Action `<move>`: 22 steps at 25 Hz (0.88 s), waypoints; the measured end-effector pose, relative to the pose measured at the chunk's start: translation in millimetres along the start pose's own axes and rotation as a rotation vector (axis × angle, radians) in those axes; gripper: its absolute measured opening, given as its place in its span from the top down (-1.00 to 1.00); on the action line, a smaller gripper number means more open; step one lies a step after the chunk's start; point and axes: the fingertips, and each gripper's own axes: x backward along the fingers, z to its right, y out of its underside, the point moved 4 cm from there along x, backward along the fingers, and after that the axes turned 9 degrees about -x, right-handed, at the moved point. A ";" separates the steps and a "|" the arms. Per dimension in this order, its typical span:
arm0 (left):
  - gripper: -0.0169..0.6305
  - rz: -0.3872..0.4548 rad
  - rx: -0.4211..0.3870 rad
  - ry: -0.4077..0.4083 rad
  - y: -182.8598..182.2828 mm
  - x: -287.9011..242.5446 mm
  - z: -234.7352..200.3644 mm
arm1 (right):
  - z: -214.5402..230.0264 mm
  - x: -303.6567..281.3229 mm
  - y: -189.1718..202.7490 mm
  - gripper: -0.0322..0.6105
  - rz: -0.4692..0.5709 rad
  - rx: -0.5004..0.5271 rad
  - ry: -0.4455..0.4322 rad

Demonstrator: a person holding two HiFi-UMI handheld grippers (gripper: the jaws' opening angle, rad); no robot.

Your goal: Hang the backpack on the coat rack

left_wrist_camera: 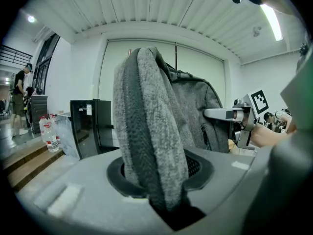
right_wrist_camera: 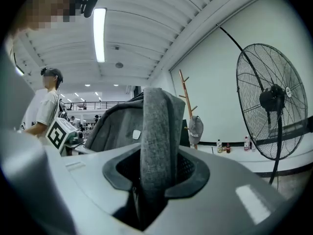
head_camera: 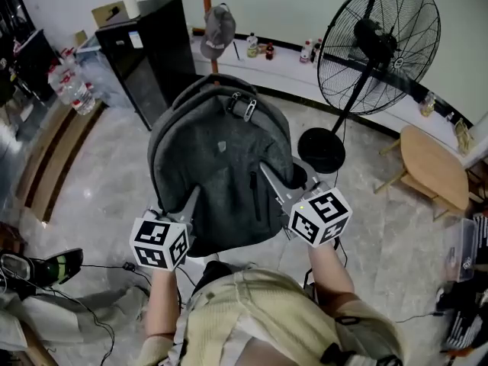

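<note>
A grey backpack (head_camera: 217, 158) hangs in the air in front of me, held up between both grippers, its top toward the coat rack. My left gripper (head_camera: 191, 204) is shut on one grey shoulder strap (left_wrist_camera: 146, 131), which fills its jaws. My right gripper (head_camera: 276, 185) is shut on the other strap (right_wrist_camera: 156, 131) at the bag's right side. The wooden coat rack (head_camera: 207, 6) stands beyond the bag near the far wall, with a grey cap (head_camera: 219, 29) on it. In the right gripper view the coat rack (right_wrist_camera: 187, 102) shows just right of the strap.
A big black floor fan (head_camera: 377, 48) stands to the right, its base (head_camera: 320, 149) close to the bag. A black cabinet (head_camera: 149, 52) is at the left, with water bottles (head_camera: 72, 90) beside it. A round wooden stool (head_camera: 435, 166) sits far right. Cables lie on the floor by my feet.
</note>
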 end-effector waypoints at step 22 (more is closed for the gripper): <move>0.54 0.034 -0.028 0.076 -38.6 -54.7 -14.5 | 39.2 -19.3 -34.6 0.49 0.064 0.005 0.121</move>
